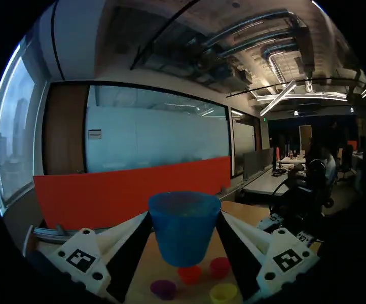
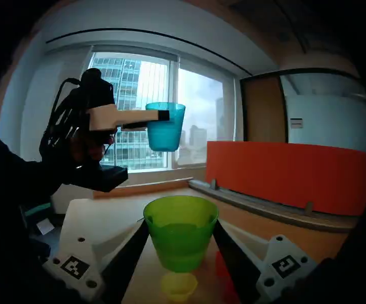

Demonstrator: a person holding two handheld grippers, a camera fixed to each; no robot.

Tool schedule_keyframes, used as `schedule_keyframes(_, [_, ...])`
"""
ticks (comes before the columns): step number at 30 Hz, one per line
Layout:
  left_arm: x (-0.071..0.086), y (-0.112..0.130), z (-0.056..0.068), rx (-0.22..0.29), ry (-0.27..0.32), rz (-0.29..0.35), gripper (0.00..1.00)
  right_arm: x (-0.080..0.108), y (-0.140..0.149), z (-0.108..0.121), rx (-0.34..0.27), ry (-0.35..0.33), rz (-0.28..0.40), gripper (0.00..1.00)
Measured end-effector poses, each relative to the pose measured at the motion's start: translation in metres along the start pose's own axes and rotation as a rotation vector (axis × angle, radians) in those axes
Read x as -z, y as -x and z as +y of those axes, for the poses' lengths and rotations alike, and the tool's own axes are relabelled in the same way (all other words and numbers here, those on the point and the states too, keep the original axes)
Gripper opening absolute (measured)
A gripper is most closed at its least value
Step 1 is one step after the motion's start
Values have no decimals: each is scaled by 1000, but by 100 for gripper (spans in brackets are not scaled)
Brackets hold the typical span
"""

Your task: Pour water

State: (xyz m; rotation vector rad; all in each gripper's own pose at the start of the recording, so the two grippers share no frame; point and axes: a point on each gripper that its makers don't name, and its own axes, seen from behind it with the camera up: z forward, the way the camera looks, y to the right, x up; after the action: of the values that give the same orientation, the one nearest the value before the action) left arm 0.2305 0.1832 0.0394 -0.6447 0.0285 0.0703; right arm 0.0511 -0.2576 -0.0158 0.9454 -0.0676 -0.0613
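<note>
In the left gripper view, my left gripper (image 1: 184,229) is shut on a blue translucent cup (image 1: 184,228), held upright high above the wooden table (image 1: 152,268). In the right gripper view, my right gripper (image 2: 181,238) is shut on a green translucent cup (image 2: 181,235) holding some liquid, upright above the table. The same view shows the left gripper (image 2: 157,117) up and to the left, gripping the blue cup (image 2: 166,126) in front of the window, with a hand (image 2: 89,144) around its handle.
Small cups lie on the table below: purple (image 1: 163,289), red (image 1: 189,274), pink (image 1: 219,266) and yellow (image 1: 223,293); a yellow one (image 2: 178,286) under the green cup. An orange divider (image 2: 289,175) runs along the table's far side. People sit at desks (image 1: 317,172) at right.
</note>
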Motion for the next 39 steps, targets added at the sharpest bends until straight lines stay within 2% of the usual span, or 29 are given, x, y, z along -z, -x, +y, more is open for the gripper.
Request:
schedule_keyframes(14, [14,35,-10,31,-24,-32,85,27,1,22,5,59,-19,89])
schedule_keyframes(30, [28,44,-17,24,-39,-36,85,48,1,35,9,100,-32,88])
schedule_keyframes(39, [32,51,-14,11,-31,-52,85,60,0,40,1,114,-32,89])
